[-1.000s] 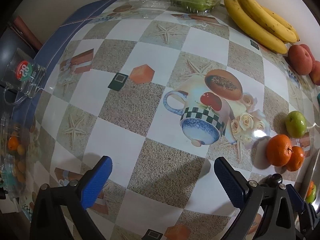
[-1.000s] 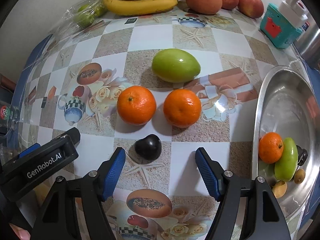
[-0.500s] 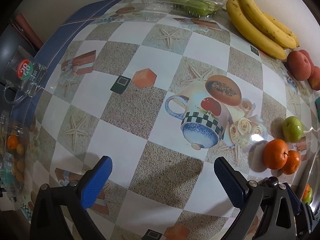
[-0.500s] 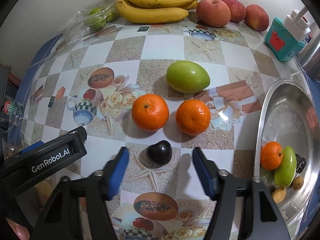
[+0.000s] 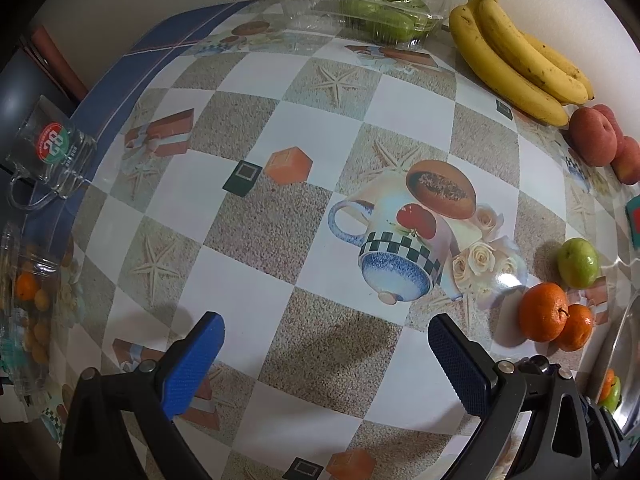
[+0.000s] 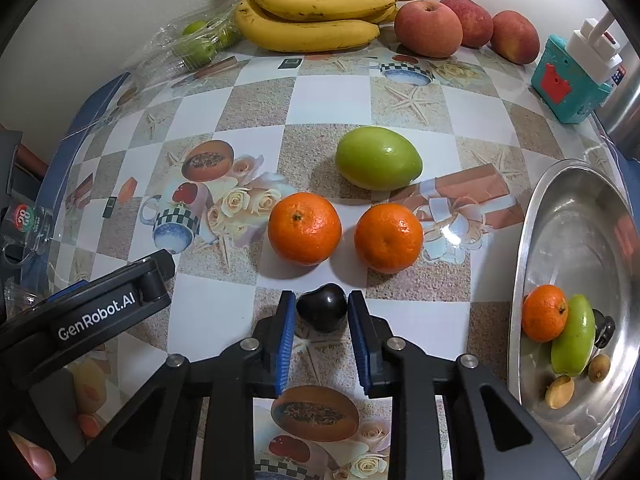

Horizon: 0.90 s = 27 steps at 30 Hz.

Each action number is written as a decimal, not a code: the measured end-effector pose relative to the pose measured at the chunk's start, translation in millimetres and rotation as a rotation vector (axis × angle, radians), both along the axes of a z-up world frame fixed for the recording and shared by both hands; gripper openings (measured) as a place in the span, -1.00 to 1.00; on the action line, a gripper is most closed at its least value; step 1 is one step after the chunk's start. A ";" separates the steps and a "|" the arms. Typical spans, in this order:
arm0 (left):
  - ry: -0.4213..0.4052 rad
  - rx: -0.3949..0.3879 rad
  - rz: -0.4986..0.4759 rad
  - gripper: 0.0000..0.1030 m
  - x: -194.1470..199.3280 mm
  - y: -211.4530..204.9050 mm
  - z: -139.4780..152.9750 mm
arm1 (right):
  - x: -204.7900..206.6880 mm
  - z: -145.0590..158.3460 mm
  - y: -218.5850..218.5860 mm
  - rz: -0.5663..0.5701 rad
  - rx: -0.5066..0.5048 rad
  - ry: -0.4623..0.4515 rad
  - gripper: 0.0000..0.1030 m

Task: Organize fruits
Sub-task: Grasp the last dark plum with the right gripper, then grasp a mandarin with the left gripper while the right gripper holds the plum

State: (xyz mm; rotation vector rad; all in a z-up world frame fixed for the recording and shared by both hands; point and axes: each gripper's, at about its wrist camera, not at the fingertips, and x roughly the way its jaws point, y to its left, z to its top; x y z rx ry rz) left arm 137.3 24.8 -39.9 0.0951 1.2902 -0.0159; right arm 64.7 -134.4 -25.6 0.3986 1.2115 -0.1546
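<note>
- A small, glossy dark fruit (image 6: 322,312), near-black and heart-shaped, sits on the patterned tablecloth (image 6: 332,96), pinched between the blue pads of the right gripper (image 6: 322,316), whose jaws have closed onto its sides.
- Just beyond it lie two oranges (image 6: 305,229), side by side, with a green fruit (image 6: 378,159) behind them.
- To the right stands a steel bowl (image 6: 568,208), already holding an orange, a green fruit and some small brown ones.
- Bananas (image 6: 316,12) and red apples (image 6: 428,28) line the far wall.
- The left gripper (image 5: 326,354) hovers over bare cloth, jaws spread wide, holding nothing.
- Risk: the fruit is smooth and rounded and gripped near the pad tips, so it could squirt free on lifting and roll away.
</note>
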 end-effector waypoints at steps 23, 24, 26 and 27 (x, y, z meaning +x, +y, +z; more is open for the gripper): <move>-0.006 -0.099 -0.032 1.00 -6.4 -19.4 21.8 | -16.5 32.3 -35.5 -0.079 0.080 -0.080 -0.50; -0.006 -0.112 -0.038 1.00 -7.0 -22.3 23.4 | -18.7 33.8 -40.6 -0.092 0.082 -0.083 -0.50; -0.012 -0.125 -0.061 0.99 -8.9 -29.9 26.8 | -23.5 36.2 -51.8 -0.125 0.087 -0.090 -0.50; -0.018 -0.128 -0.080 0.98 -10.5 -35.8 29.2 | -25.9 37.1 -56.8 -0.139 0.087 -0.092 -0.50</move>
